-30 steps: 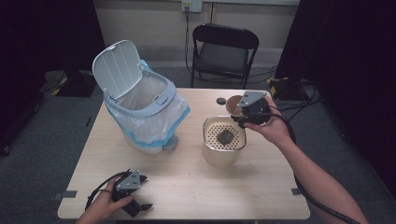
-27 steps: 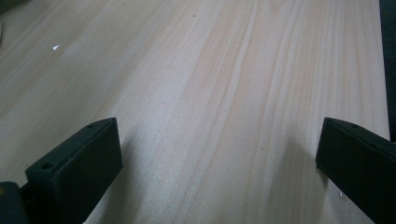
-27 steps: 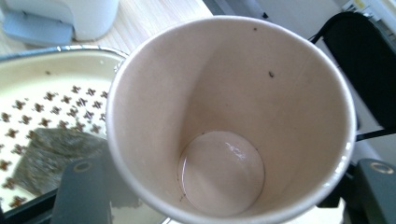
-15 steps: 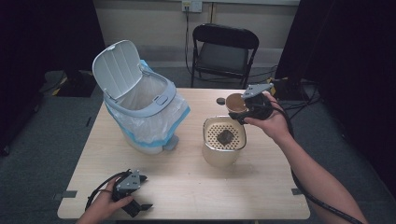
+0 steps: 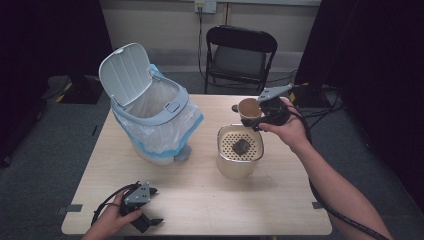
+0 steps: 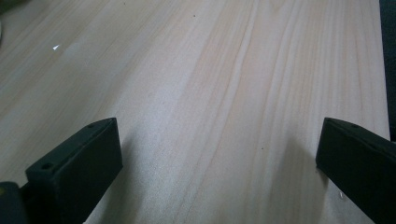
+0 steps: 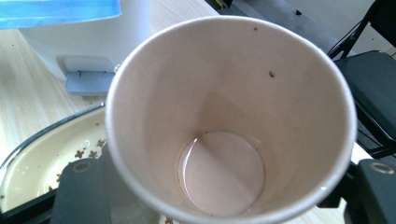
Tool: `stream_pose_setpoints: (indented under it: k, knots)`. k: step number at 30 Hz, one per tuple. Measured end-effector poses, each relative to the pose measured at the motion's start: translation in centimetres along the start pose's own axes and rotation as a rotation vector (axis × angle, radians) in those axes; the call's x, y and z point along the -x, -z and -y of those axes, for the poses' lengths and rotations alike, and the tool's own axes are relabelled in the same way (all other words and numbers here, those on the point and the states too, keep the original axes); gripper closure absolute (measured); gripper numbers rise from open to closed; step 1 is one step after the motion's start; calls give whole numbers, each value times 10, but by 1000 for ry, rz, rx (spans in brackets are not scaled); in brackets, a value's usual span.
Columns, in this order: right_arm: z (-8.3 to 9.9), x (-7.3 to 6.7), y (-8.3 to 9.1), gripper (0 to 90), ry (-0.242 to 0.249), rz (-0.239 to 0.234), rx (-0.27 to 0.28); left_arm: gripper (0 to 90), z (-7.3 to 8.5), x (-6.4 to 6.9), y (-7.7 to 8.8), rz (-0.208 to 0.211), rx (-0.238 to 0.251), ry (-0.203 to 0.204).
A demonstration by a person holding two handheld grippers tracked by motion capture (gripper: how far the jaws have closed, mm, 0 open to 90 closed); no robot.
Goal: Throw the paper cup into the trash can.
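Note:
My right gripper [image 5: 256, 119] is shut on a paper cup [image 5: 248, 108], held in the air just behind a cream bowl [image 5: 223, 156] topped with a strainer. In the right gripper view the cup [image 7: 229, 116] sits between the two black jaws, with a little pale brown liquid pooled in its bottom. A dark lump [image 5: 242, 146] lies in the strainer. My left gripper [image 5: 156, 206] rests on the table near the front left edge. Its jaws stand wide apart over bare wood, so the left gripper [image 6: 219, 154] is open with nothing in it.
A white bin [image 5: 150, 115] with its lid up and a blue-edged bag stands at the table's back left; its base [image 7: 88, 37] is close beside the bowl's rim [image 7: 37, 144]. A small dark cap [image 5: 234, 107] lies behind the cup. A black folding chair [image 5: 240, 55] stands beyond the table.
My right hand has turned with the cup, so the cup's mouth now shows beside the gripper instead of being hidden beneath it. The left hand has stayed put.

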State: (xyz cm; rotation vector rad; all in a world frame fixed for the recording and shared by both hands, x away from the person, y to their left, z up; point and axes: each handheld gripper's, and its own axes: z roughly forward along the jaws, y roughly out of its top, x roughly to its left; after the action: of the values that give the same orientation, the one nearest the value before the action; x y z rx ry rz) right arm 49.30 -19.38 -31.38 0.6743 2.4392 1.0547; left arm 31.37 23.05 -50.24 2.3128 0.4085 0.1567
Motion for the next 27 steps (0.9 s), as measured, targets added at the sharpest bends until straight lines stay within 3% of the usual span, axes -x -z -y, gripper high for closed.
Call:
stream_pose_setpoints:
  k: [13, 27]
  knots:
    - [-17, -1, 1, 287, -31, -47, 5, 0, 0, 0, 0, 3, 4, 2]
    - [-42, -4, 5, 288, -17, -71, -10, 0, 0, 0, 0, 3, 2, 2]
